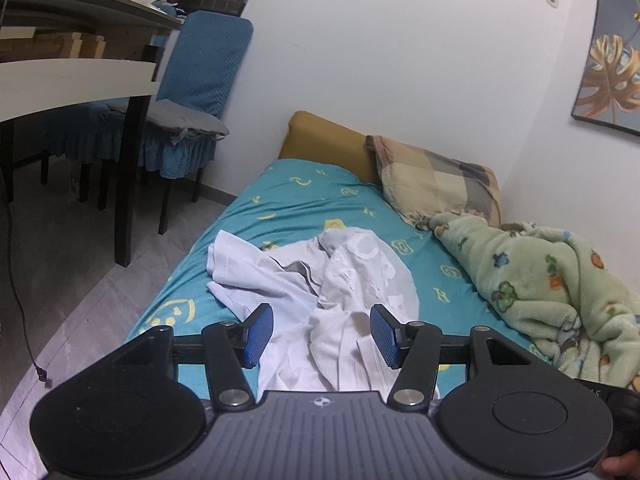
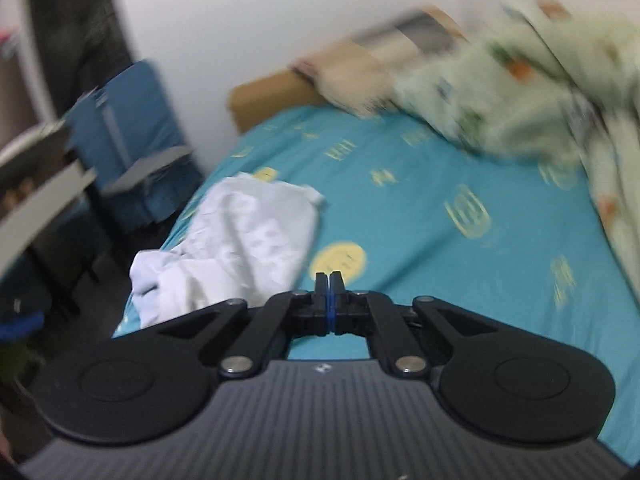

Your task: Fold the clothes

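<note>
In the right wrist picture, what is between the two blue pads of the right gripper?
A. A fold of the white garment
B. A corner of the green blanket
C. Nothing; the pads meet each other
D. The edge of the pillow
C: the right gripper has its pads pressed together over bare teal bedsheet, while the white garment lies apart to its left.

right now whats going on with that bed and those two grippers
A person is holding a gripper in each hand over a bed with a teal sheet, about to fold clothes. A crumpled white garment lies unfolded near the bed's edge. The left gripper is open, its blue pads either side of the cloth without pinching it. The right gripper is shut on nothing, over bare sheet beside the garment. A green blanket and a pillow sit further along the bed.
</note>
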Demonstrator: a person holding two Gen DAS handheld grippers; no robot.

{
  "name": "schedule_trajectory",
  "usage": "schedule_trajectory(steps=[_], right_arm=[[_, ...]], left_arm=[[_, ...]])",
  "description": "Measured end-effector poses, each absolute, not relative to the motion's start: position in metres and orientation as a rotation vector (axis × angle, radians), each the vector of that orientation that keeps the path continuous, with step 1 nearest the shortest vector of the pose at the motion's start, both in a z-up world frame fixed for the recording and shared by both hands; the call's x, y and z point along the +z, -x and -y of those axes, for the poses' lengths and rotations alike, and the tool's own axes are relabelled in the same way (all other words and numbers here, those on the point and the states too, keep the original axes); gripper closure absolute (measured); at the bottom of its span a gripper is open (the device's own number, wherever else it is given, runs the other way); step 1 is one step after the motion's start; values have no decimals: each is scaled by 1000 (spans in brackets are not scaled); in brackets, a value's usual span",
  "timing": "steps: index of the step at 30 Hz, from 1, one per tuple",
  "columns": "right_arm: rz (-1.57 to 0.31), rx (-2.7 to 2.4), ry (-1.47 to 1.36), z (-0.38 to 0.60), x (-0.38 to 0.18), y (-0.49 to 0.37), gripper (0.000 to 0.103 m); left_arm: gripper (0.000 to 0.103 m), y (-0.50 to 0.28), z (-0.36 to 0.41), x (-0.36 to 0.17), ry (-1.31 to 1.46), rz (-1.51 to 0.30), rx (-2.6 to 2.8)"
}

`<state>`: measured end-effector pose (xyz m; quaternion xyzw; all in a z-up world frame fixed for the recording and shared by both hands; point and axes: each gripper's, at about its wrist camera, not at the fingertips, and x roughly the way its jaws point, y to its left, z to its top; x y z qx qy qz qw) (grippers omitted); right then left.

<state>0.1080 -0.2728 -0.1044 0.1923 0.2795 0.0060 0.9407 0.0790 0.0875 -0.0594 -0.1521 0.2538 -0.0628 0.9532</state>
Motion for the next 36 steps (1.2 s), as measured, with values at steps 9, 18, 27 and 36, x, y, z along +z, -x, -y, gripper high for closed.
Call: schedule_trajectory(steps=[9,18,27,36], right_arm=[[-612,193,-475,250,-112,-115,31],[-594,442,-170,165,-127,-143,63],[-440,152,-263,219,-98,-114,99],[-459,-422,-591,332,-102,-51,99]], left_arm=[[43,-91,-84,-71,331,-604,-125],[38,-99,-100,-76,389,-607,-46],[38,-98,-107,-77,402,-610,-11],[38,-90,-98,-72,387,-614,-42]])
